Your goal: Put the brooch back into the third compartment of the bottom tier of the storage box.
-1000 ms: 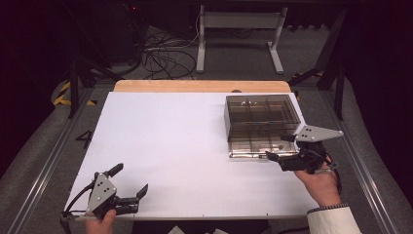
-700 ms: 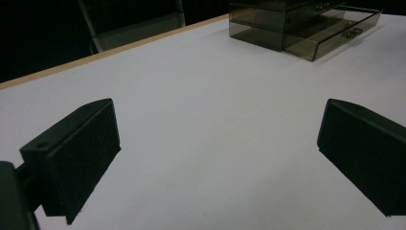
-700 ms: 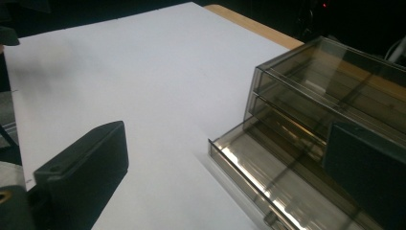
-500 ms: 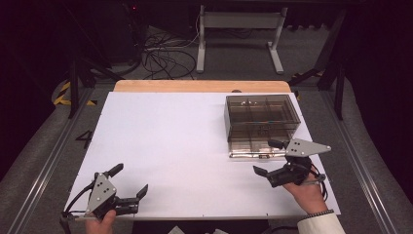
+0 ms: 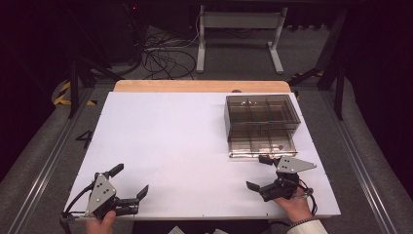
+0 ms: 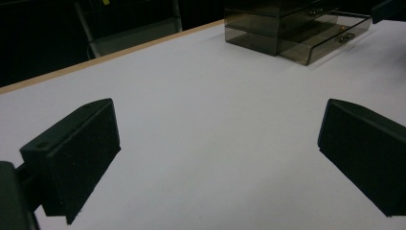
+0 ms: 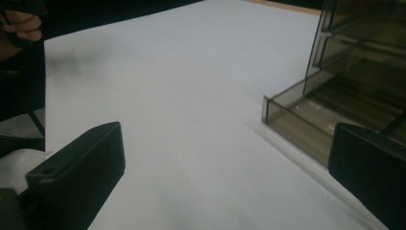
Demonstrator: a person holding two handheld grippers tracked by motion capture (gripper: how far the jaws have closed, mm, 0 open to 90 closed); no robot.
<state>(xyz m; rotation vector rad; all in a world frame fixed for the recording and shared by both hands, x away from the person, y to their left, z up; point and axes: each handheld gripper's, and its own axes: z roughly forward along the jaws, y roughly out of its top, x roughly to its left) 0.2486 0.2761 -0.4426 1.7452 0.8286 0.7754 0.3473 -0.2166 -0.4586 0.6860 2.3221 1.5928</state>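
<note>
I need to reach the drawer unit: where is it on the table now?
In the high view the drawer unit sits at the table's far right, bottom drawer pulled out toward the right gripper.

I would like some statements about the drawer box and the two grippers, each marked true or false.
1. The bottom drawer of the drawer box is pulled out. True.
2. The right gripper holds the drawer. False: its jaws stand open with nothing between them.
3. The left gripper is open, near the table's front edge. True.
4. The box stands on the table's left side. False: it stands at the far right.
</note>
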